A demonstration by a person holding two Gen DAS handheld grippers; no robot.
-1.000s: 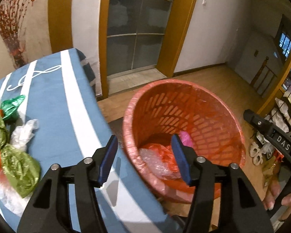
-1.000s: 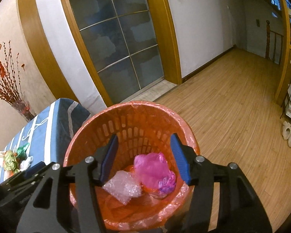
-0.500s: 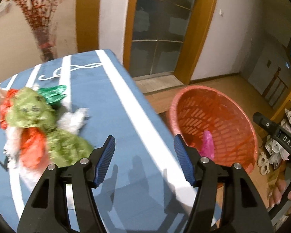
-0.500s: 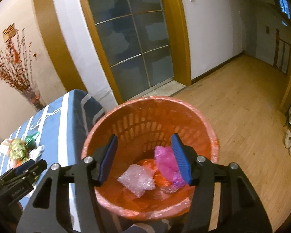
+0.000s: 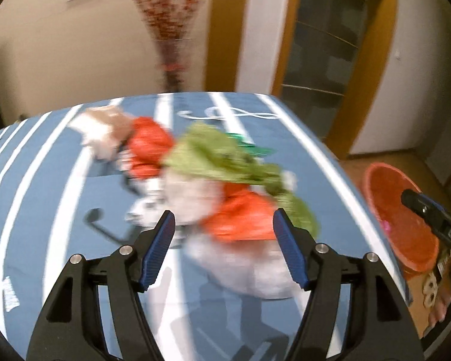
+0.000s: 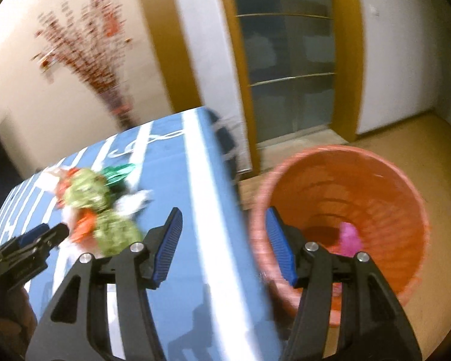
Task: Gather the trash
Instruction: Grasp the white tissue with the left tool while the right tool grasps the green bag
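Left gripper (image 5: 224,251): jaws spread wide, nothing between them; blue ribbed pads (image 5: 157,254) face inward. It hangs over the desk (image 5: 60,210), pointed at the heap of trash; it also shows at the lower left of the right wrist view (image 6: 30,243).

Right gripper (image 6: 224,245): jaws spread, nothing held. It straddles the desk's right edge, one pad over the cloth, the other over the basket rim.

Desk: covered in a blue cloth with white stripes and a white looped motif near the far end.

Trash, on the desk, motion-blurred:
- green crumpled plastic bag (image 5: 213,156), on top of the heap, centre;
- orange-red plastic bag (image 5: 240,219), nearest the left gripper, touching the green one;
- second red bag (image 5: 147,144), farther back left;
- whitish clear plastic (image 5: 240,261), under and in front of the orange bag;
- pale bag (image 5: 102,132), at the far left end of the heap;
- dark green shiny wrapper (image 6: 117,173), at the far side.

Orange slatted wastebasket (image 6: 385,180): stands on the wooden floor (image 6: 406,138) just beside the desk's right edge. Inside lies a pink plastic bag (image 6: 348,239).

Background: vase of red blossom branches (image 5: 171,24) against the wall behind the desk; glass door in a yellow-brown frame (image 6: 288,60).
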